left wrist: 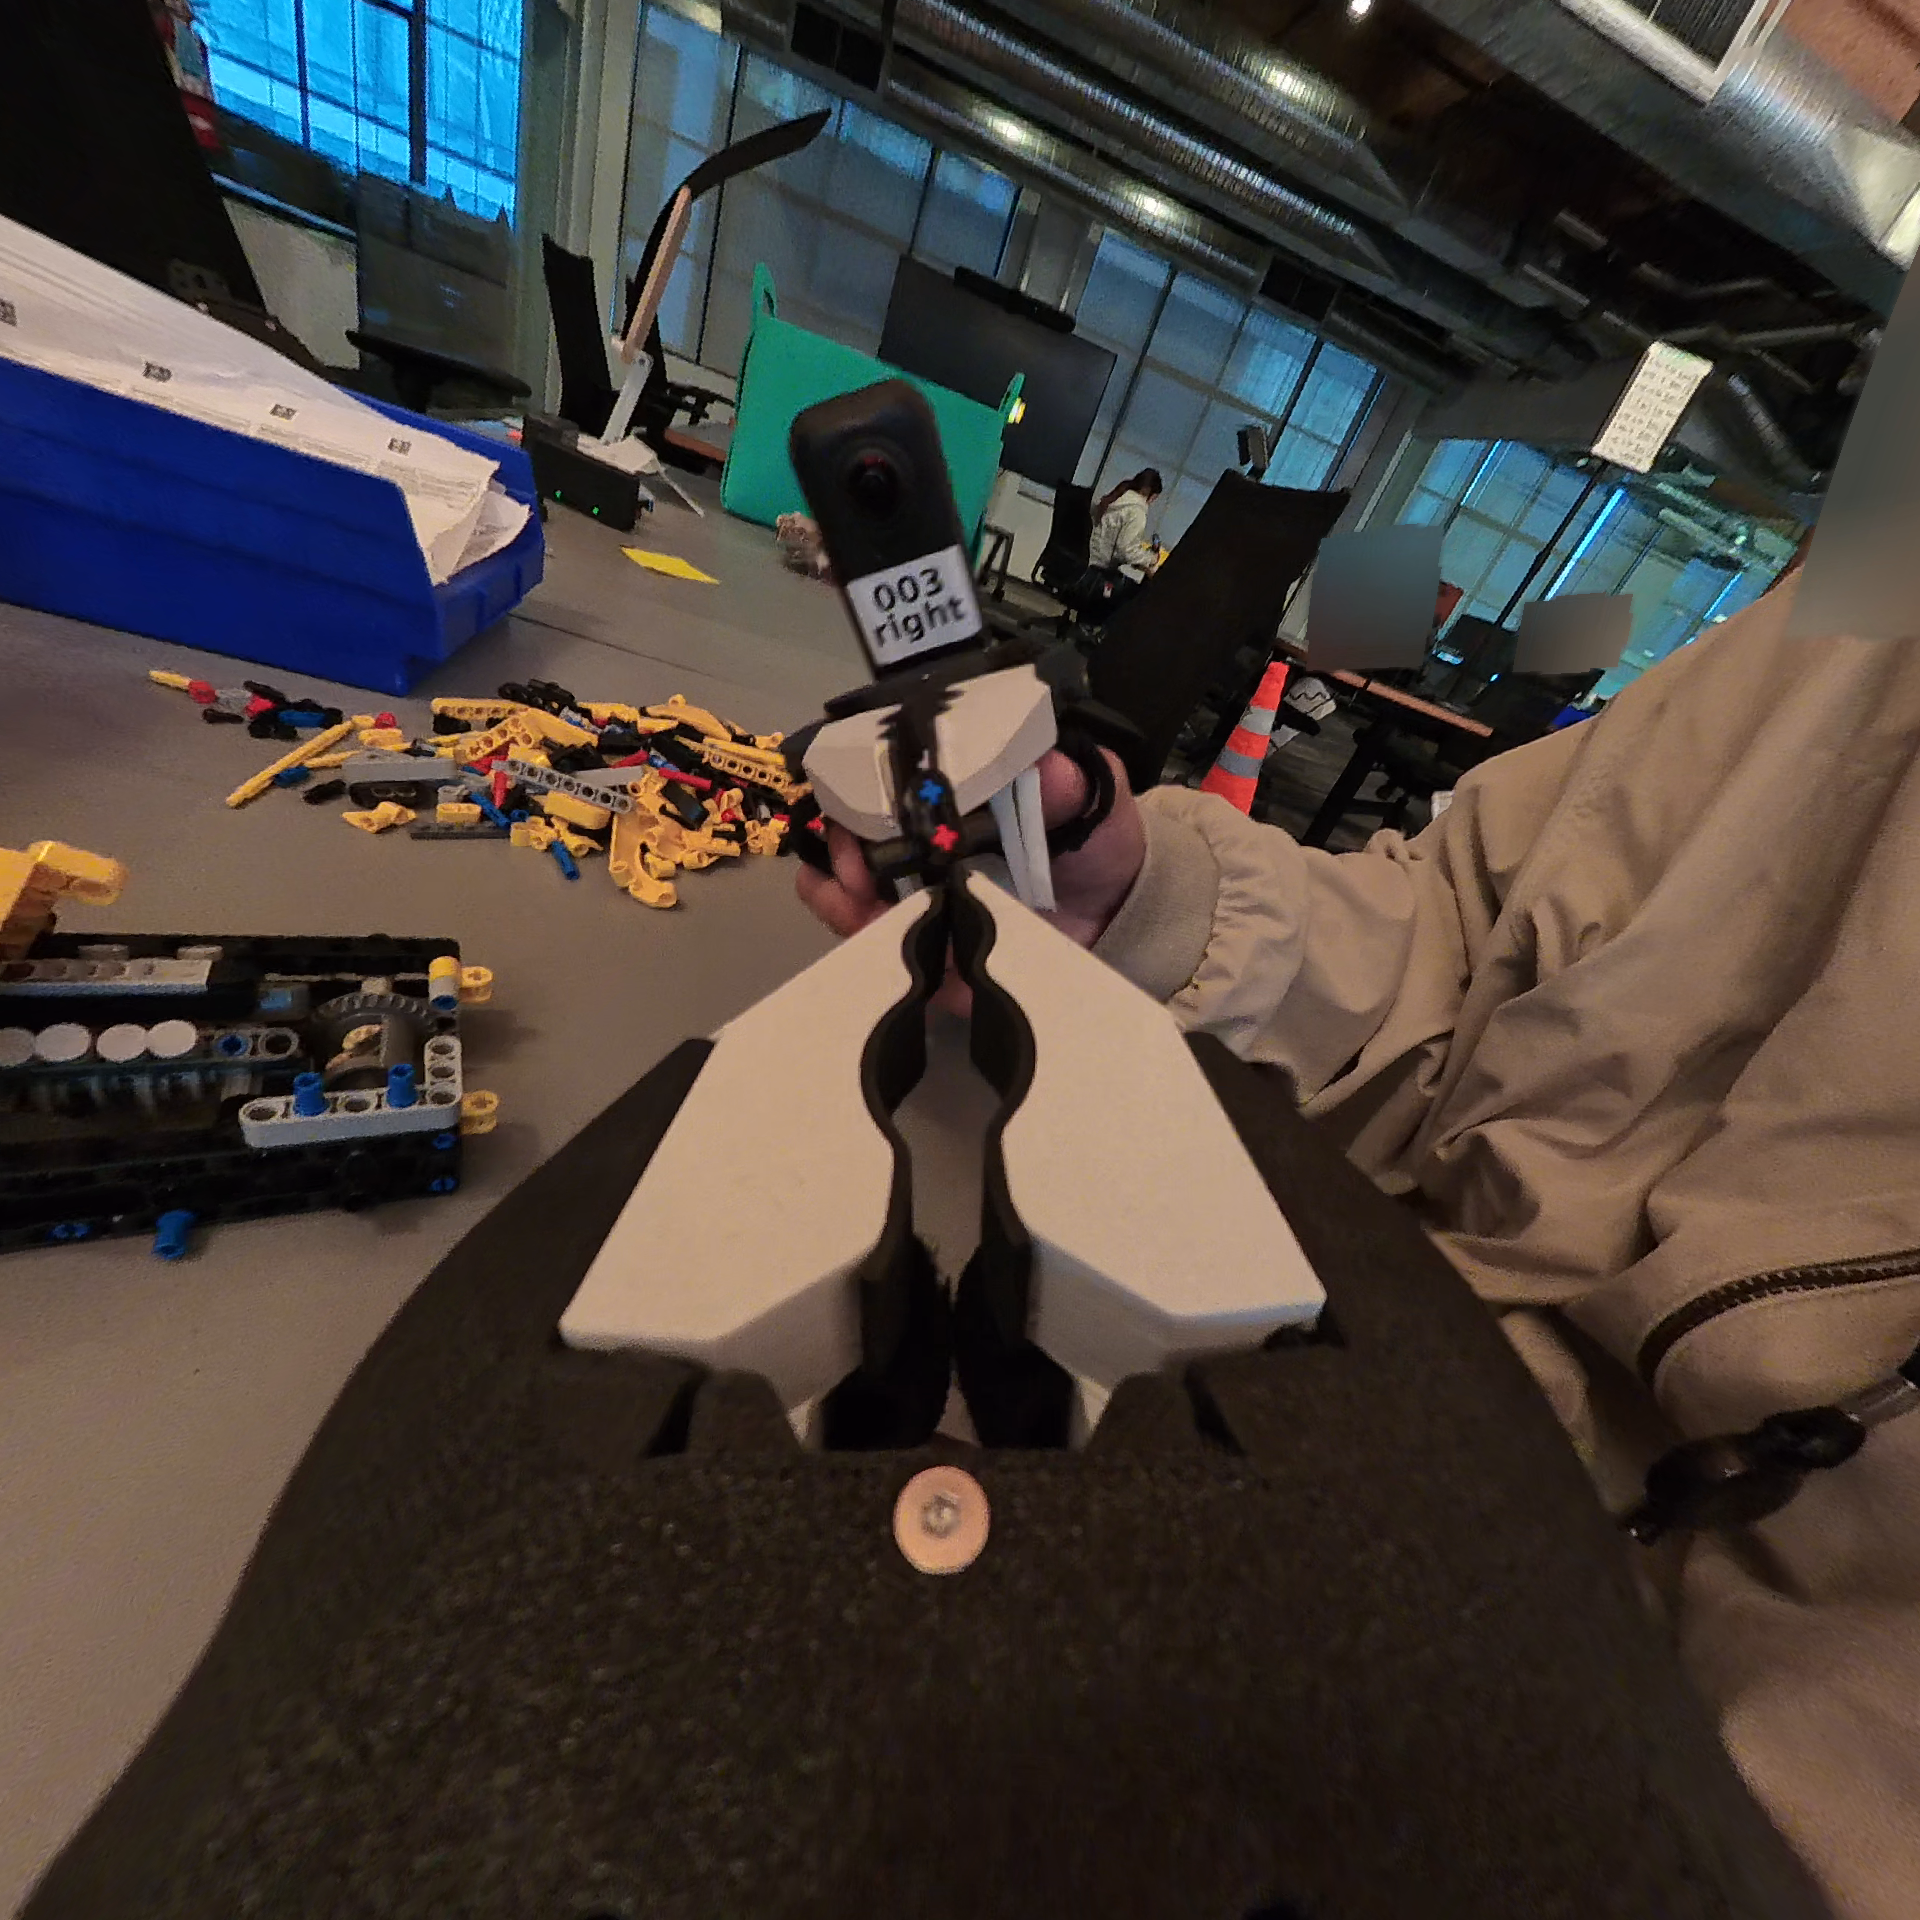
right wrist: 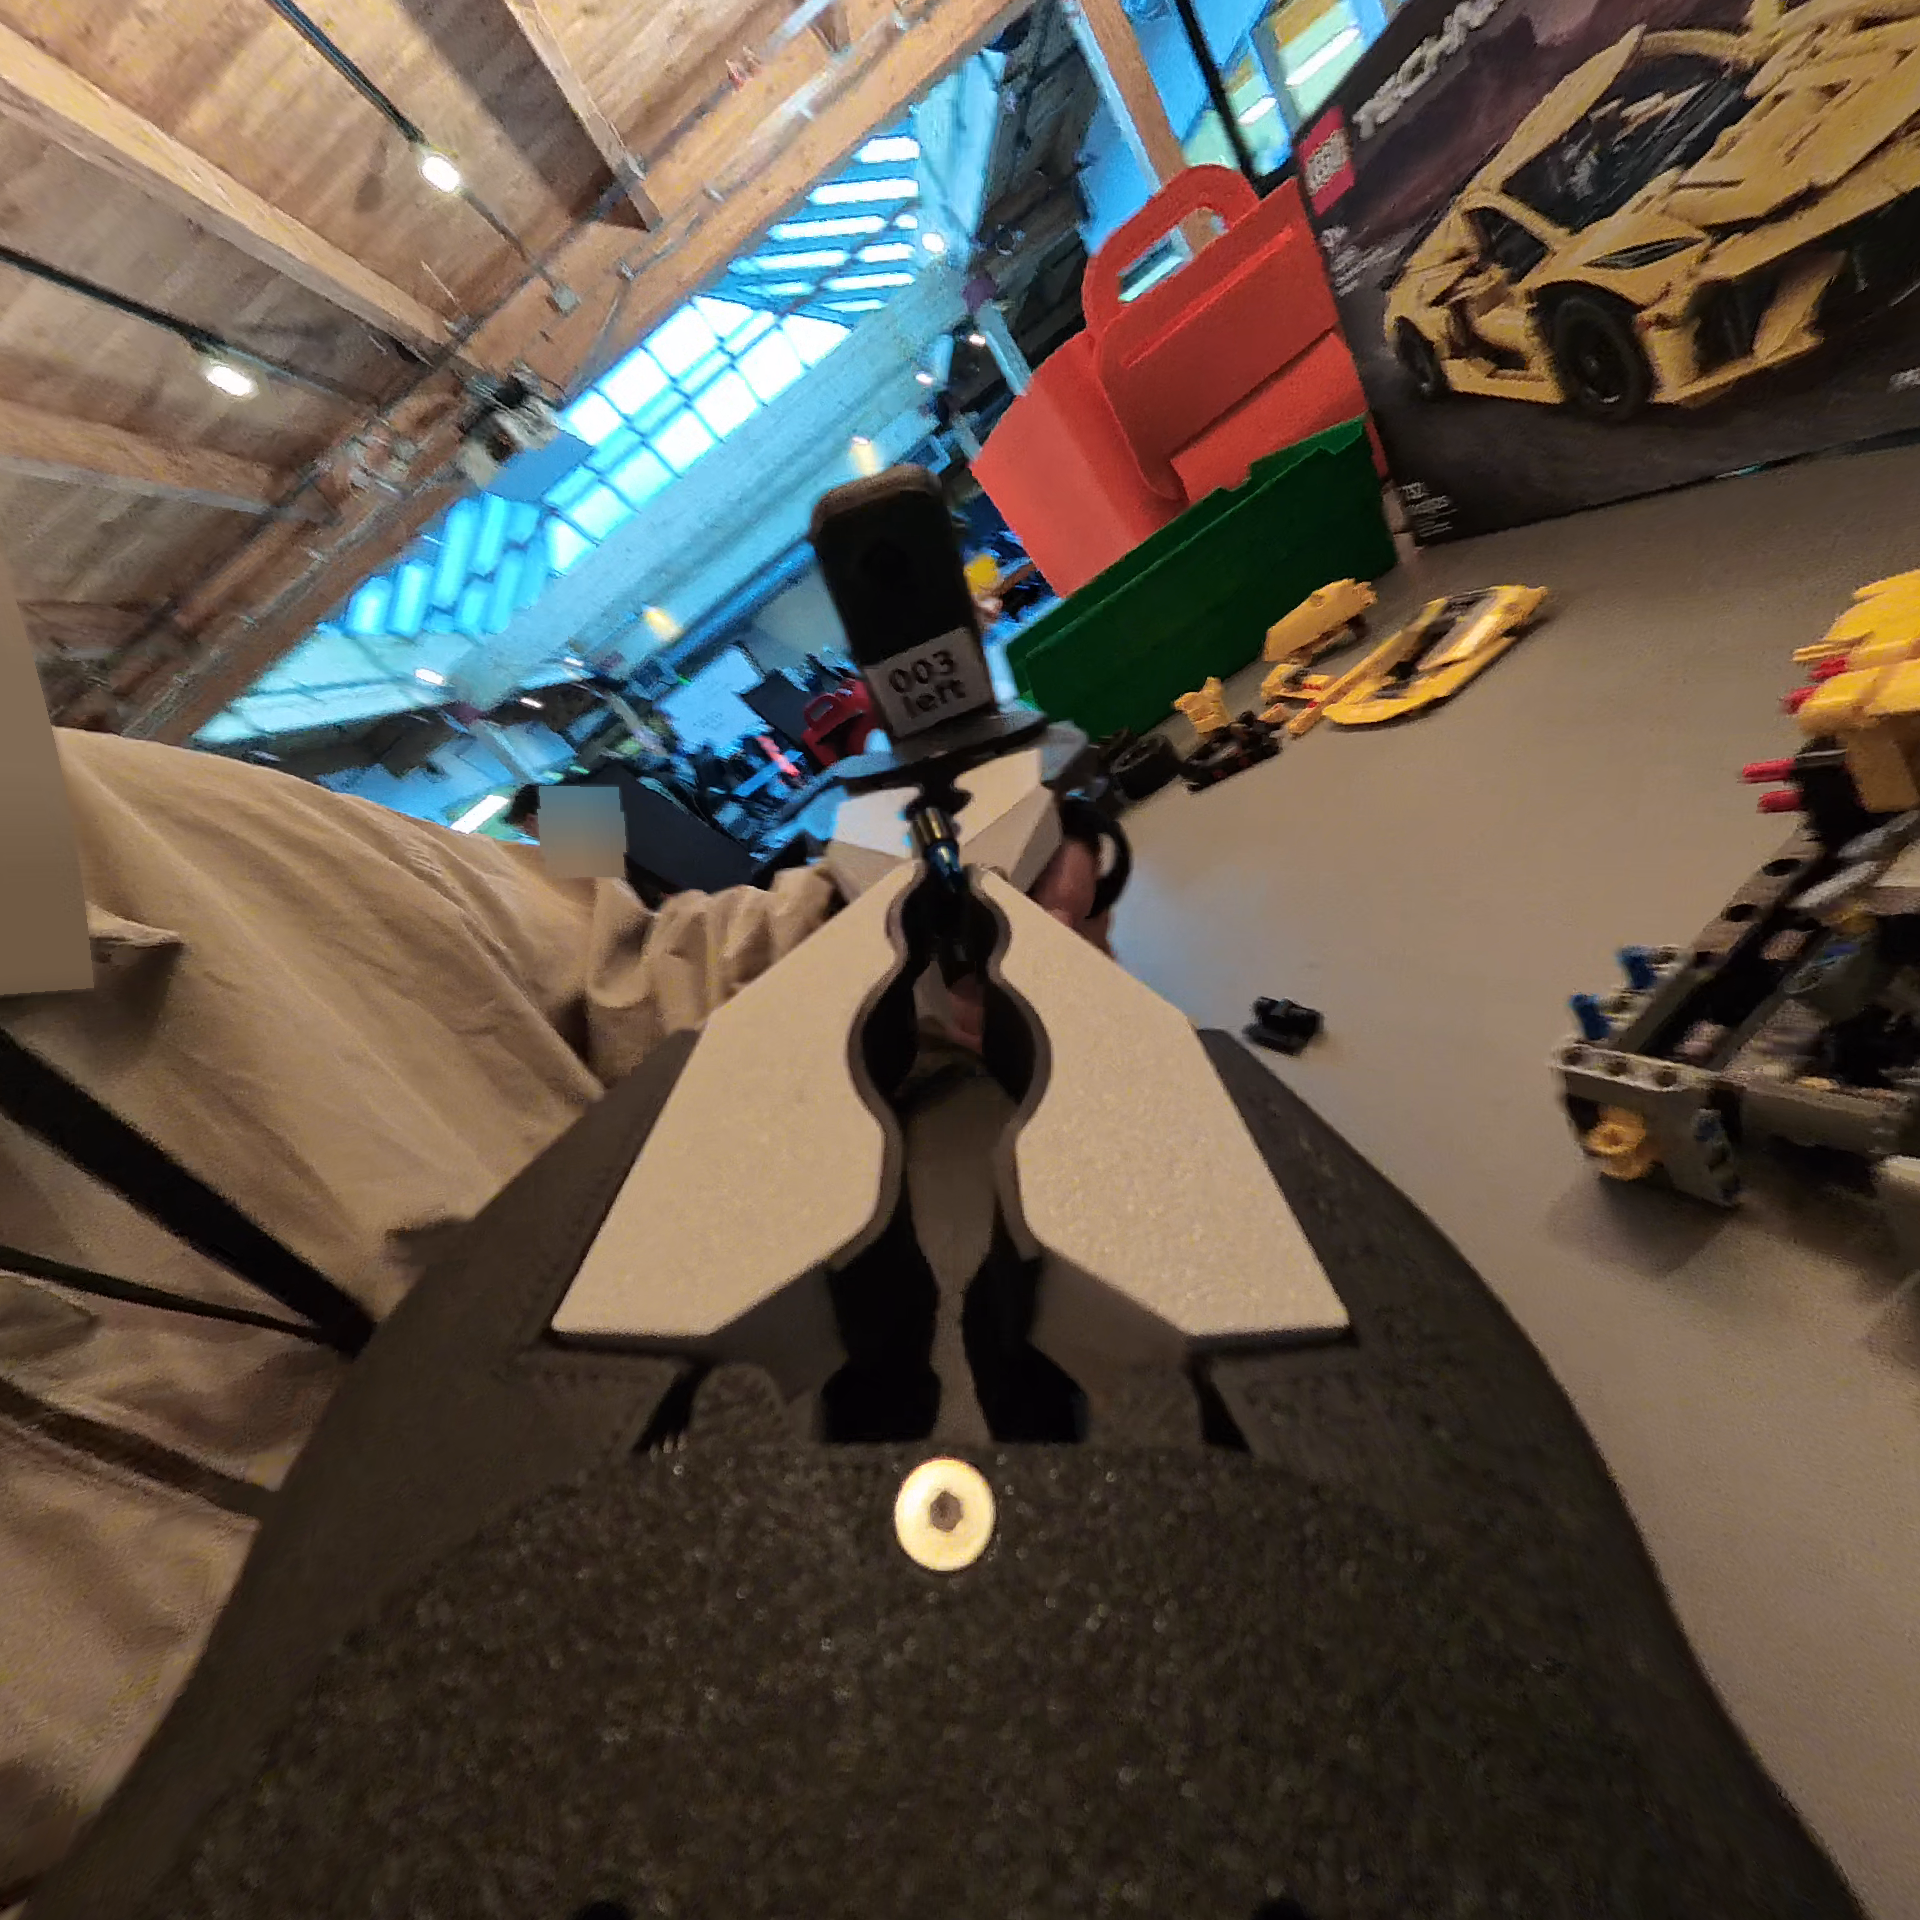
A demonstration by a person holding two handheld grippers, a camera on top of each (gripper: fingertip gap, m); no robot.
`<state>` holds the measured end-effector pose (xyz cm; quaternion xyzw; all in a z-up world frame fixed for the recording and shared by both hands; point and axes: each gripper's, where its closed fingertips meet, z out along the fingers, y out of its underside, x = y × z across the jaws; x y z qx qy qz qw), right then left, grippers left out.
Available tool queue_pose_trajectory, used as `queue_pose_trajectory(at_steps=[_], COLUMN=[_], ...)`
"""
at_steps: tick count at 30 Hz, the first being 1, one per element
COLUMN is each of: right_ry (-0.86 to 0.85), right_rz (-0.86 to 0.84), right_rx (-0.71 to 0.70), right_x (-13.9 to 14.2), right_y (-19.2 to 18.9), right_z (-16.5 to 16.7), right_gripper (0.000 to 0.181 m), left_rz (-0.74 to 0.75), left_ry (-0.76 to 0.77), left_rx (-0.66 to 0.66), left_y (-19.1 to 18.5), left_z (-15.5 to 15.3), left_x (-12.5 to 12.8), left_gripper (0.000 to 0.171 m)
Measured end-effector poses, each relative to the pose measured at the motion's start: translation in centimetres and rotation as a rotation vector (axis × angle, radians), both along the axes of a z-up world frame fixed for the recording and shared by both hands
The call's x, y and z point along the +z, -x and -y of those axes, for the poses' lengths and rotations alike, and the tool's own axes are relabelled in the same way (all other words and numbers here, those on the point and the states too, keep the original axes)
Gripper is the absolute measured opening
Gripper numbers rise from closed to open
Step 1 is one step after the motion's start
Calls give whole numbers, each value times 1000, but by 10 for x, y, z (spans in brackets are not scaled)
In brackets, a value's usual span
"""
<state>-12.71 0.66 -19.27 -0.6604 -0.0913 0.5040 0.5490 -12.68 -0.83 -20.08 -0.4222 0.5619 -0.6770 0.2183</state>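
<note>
My two grippers meet tip to tip above the grey table (left wrist: 623, 987). In the left wrist view my left gripper (left wrist: 948, 896) is shut. Just beyond it, my right gripper (left wrist: 923, 805), held by a hand in a beige sleeve, is shut on a small black piece with blue and red cross-shaped pin ends (left wrist: 933, 821). In the right wrist view my right gripper (right wrist: 943, 888) pinches the same black-and-blue piece (right wrist: 935, 852). Its far end runs into the shut tips of my left gripper (right wrist: 925, 805). Both grippers hold the piece in the air.
A pile of yellow, black and red building parts (left wrist: 582, 769) and a blue bin (left wrist: 260, 540) lie at the left. A partly built black chassis (left wrist: 229, 1070) (right wrist: 1745, 1039) stands on the table. A green bin (right wrist: 1216, 592), a red box (right wrist: 1174, 395) and yellow panels (right wrist: 1423, 655) are behind it. A loose black part (right wrist: 1286, 1020) is nearby. Only a small space, under 4 cm, lies between the two pairs of fingers.
</note>
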Motion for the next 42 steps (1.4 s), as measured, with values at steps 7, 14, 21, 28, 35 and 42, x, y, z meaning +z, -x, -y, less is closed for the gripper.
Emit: queue_pose_trajectory(at_steps=[7, 14, 21, 28, 35, 42], right_ry=[-17, -22, -48, -155, -149, -137], right_rz=[321, 315, 294, 152, 131, 168], right_rx=[-106, -51, -7, 24, 22, -21], right_x=[-27, -26, -22, 7, 9, 8], right_y=[3, 11, 15, 20, 19, 13], right_z=[-9, -3, 4, 13, 13, 8], right_gripper=[3, 3, 3, 5, 3, 2], left_rz=[-40, -65, -25, 76, 96, 123], left_ry=[-101, -104, -107, 54, 70, -56], left_rx=[104, -8, -39, -104, -83, 28], left_y=[-1, 8, 12, 18, 15, 10], left_z=[-26, -12, -4, 3, 5, -1], left_x=[-7, -11, -6, 20, 20, 24], left_gripper=[22, 13, 7, 7, 7, 6])
